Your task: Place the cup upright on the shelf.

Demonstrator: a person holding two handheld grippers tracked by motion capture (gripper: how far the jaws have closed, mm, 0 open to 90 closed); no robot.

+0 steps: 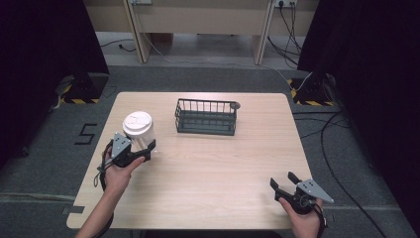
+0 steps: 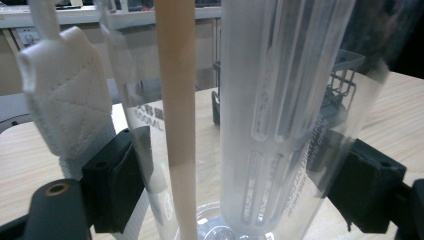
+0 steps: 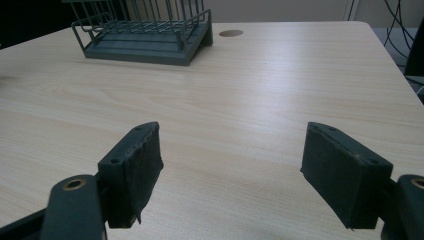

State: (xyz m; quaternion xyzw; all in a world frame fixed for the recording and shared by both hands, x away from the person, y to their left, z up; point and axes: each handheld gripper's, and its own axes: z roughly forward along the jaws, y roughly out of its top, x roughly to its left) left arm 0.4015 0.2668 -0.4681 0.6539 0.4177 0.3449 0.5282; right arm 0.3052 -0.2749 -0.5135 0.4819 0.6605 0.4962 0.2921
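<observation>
Left gripper (image 1: 146, 151) clamps a clear lidded cup (image 1: 139, 130) near the table's (image 1: 208, 163) left edge, while the right gripper (image 1: 283, 181) rests open by the near right corner.

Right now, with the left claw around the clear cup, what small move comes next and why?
Probably lift the clear cup slightly off the table: the left claw grips its sides, and the wire basket stands apart, farther right.

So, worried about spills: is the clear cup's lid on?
On. The white lid caps the upright clear cup, which the left gripper clamps.
</observation>
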